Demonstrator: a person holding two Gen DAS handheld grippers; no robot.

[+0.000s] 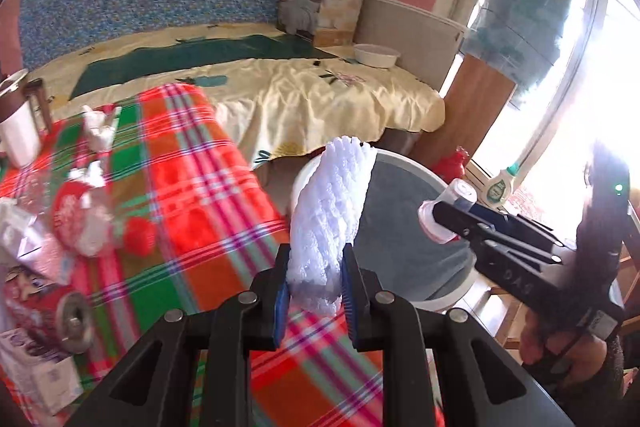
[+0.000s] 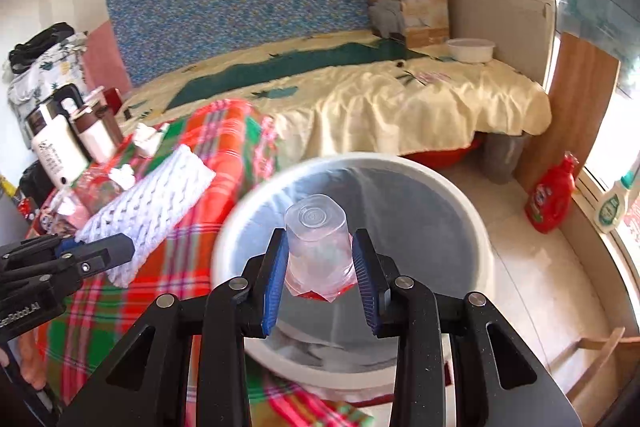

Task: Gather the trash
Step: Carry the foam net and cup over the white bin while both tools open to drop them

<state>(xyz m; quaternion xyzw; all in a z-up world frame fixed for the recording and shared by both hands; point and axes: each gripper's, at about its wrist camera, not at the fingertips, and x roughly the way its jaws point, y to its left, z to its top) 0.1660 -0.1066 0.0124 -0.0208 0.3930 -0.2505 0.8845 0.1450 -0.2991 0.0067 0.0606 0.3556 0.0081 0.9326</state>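
In the left wrist view, the left gripper (image 1: 314, 291) is closed on a white foam net sleeve (image 1: 328, 219), which stands up from the blue pads in the lower centre of the frame. Behind the sleeve, the round white trash bin (image 1: 416, 227) with a grey liner sits at centre right. The right gripper (image 1: 444, 223) enters from the right edge and holds its load above this bin.

In the right wrist view, the right gripper is clamped on a small clear plastic cup (image 2: 318, 247), bottom pointing away, directly over the bin's opening in the centre. At the left lies the table with a red, green and orange plaid cloth (image 2: 224, 147), with crumpled white paper pieces (image 1: 100, 129) on it.
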